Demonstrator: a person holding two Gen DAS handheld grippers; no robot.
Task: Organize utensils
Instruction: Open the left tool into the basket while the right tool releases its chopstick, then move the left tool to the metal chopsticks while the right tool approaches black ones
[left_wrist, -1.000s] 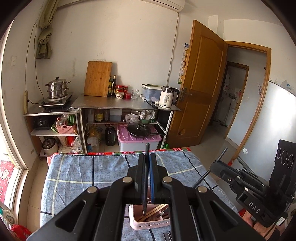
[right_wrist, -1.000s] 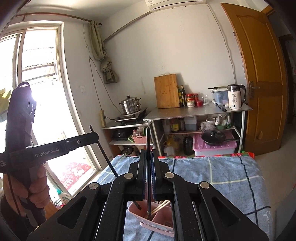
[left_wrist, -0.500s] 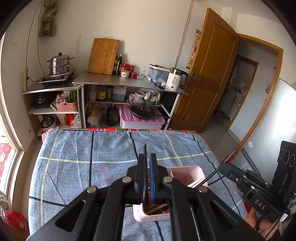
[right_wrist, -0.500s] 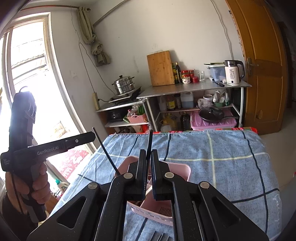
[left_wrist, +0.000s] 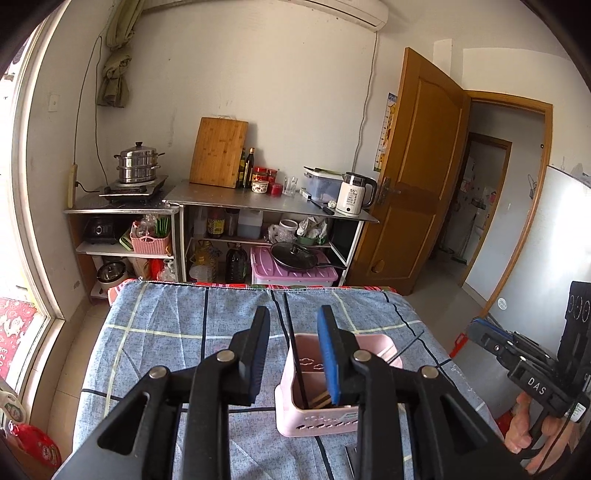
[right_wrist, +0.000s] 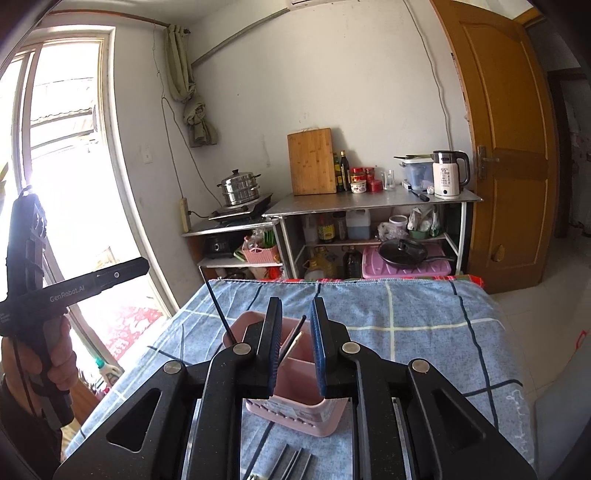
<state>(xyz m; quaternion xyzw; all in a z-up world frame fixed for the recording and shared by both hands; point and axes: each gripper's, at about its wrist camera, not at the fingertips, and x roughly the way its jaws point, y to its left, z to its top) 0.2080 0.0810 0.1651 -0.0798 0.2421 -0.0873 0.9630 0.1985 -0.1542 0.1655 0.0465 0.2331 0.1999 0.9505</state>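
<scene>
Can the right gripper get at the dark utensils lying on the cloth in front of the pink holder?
Probably yes: the right gripper holds nothing, its jaws opening, and the utensils lie uncovered just below it, before the holder.

The table is covered with a soft woven cloth (left_wrist: 166, 325), matt blue with pale and dark stripes. On it stands a pink utensil holder (left_wrist: 314, 373) of smooth, slightly glossy plastic, slotted low on its near wall; thin matt black chopsticks (left_wrist: 293, 350) and pale wooden ones (right_wrist: 291, 345) lean inside. The left gripper (left_wrist: 291, 350) and right gripper (right_wrist: 295, 343) look like matt black textured plastic with ribbed blue pads and shiny metal rivets. Far off, a bare wooden cutting board (left_wrist: 218, 152) leans on the wall, beside a polished steel steamer pot (left_wrist: 137, 164), a dull metal shelf top (left_wrist: 266, 199) and a glossy white kettle (left_wrist: 355, 194). The varnished wooden door (left_wrist: 417, 173) gleams.
</scene>
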